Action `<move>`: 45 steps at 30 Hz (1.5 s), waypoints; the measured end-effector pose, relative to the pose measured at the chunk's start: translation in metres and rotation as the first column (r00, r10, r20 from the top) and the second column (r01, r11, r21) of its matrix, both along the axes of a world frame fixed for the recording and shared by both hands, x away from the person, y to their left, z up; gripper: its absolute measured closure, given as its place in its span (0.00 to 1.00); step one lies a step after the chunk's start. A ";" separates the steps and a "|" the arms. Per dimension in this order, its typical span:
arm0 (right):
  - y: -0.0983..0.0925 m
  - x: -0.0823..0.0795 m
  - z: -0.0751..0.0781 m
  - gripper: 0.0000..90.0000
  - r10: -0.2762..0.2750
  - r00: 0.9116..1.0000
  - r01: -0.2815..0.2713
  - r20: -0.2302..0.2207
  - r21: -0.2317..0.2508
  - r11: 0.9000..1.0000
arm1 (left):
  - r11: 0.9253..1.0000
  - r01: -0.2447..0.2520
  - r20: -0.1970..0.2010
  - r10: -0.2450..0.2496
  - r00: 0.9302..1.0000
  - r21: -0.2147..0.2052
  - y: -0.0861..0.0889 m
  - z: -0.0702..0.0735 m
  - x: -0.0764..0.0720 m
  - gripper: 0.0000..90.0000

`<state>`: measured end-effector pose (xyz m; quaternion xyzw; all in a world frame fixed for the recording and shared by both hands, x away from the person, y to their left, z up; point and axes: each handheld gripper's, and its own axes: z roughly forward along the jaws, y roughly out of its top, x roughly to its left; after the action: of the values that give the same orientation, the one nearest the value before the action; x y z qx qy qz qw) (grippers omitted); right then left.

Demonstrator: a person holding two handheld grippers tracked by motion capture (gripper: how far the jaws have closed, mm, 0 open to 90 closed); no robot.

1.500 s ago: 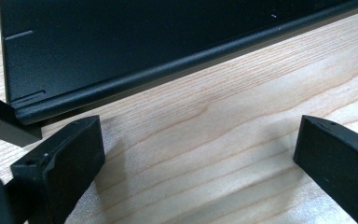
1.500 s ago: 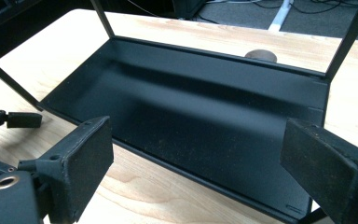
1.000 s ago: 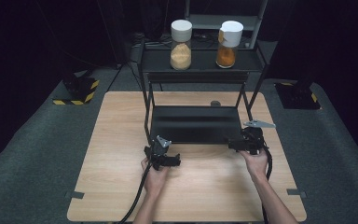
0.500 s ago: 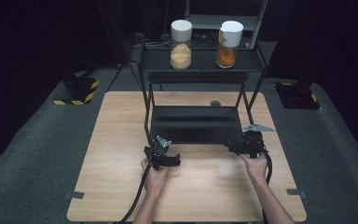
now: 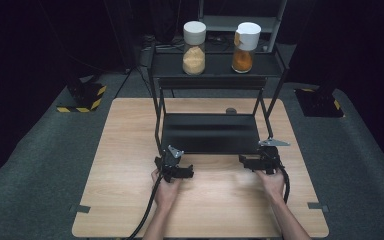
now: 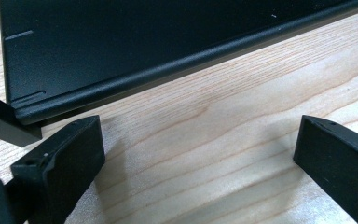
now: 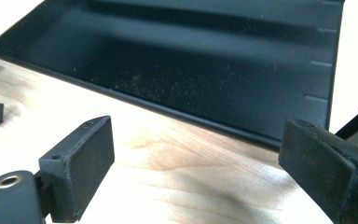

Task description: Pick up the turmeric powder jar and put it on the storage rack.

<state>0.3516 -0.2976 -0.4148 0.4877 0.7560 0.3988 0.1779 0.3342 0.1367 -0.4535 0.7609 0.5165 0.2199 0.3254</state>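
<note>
A black two-tier rack (image 5: pixel 210 132) stands on the wooden table (image 5: pixel 130 150). Its top shelf carries two white-lidded jars, one with pale powder (image 5: pixel 194 47) and one with orange powder (image 5: pixel 243 46). My left gripper (image 5: pixel 181 171) rests just in front of the lower shelf's left front corner. It is open with bare wood between its jaws (image 6: pixel 200 140), and the shelf edge (image 6: pixel 144 79) lies just ahead. My right gripper (image 5: pixel 247 161) sits near the right front corner, open and holding nothing (image 7: pixel 200 140). The dusty lower shelf (image 7: pixel 205 60) is in front of it.
A small dark object (image 5: pixel 231 111) lies on the table behind the rack. Yellow-and-black striped bases (image 5: pixel 82 97) stand on the grey carpet at left, and a dark base (image 5: pixel 320 102) at right. The rack's legs (image 5: pixel 158 120) flank the lower shelf.
The right gripper has drifted slightly toward the near edge of the table. The left gripper has stayed put.
</note>
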 end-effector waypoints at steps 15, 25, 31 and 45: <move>0.008 -0.001 -0.018 0.12 -0.010 0.999 0.008 -0.044 -0.045 0.999 | 1.000 0.000 0.000 0.000 1.000 0.000 0.000 0.000 0.000 0.02; 0.015 -0.006 -0.031 0.12 -0.030 0.999 0.026 -0.040 -0.089 0.996 | 1.000 0.000 0.000 0.000 1.000 0.000 0.000 0.000 0.000 0.02; 0.025 -0.016 -0.037 0.12 -0.014 1.000 0.015 0.010 -0.152 0.988 | 1.000 0.000 0.000 0.000 1.000 0.000 0.000 0.000 0.000 0.02; 0.025 -0.016 -0.037 0.10 -0.013 1.000 0.014 0.009 -0.153 0.988 | 1.000 0.000 0.000 0.000 1.000 0.000 0.000 0.000 0.000 0.02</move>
<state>0.3360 -0.2728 -0.4518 0.4760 0.7803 0.3404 0.2206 0.3342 0.1367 -0.4535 0.7608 0.5167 0.2197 0.3255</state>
